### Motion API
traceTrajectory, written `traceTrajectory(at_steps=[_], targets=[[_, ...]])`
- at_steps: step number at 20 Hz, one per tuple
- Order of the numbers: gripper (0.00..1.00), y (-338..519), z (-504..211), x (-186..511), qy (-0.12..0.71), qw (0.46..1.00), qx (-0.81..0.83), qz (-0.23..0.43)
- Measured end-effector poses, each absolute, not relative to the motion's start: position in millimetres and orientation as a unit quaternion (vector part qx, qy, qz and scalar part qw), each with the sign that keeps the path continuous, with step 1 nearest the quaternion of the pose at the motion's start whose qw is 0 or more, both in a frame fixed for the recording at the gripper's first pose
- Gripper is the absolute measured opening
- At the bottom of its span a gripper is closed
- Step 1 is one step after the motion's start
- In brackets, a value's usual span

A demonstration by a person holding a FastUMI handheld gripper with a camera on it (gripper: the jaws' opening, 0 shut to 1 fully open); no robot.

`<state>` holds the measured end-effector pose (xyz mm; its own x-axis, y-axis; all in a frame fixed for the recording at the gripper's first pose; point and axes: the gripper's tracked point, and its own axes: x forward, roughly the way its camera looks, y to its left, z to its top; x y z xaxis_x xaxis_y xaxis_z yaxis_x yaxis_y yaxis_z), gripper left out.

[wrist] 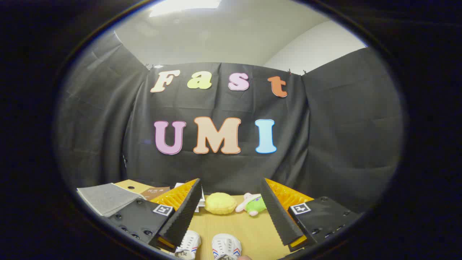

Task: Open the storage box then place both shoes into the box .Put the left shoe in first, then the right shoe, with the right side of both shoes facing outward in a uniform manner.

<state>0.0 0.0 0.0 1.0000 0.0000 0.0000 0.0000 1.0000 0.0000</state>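
Observation:
My gripper [231, 195] is open, its two fingers spread wide above a wooden table [249, 227] with nothing between them. Low between the fingers, close to me, stand two white shoes with red and blue stripes: the left one [189, 245] right beside my left finger, the right one [226, 247] next to it. Only their toe parts show. Beyond the left finger lies the storage box, seen as a grey lid [104, 198] with a tan board [131, 186] behind it; whether it is open I cannot tell.
A yellow plush toy [220, 203] and a green and pink plush toy [253, 205] lie at the far edge of the table, between the fingertips. A brown card [156, 191] lies by the box. Black cloth walls close the booth behind.

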Motion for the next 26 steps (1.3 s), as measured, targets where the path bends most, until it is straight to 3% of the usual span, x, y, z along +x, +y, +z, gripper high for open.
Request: traceTrajectory(at_steps=[20, 26], targets=[[1.00, 19, -4, -3, -0.002, 0.999, 0.032, 0.034], [1.00, 59, -14, -16, 0.028, 0.991, 0.089, 0.095]])
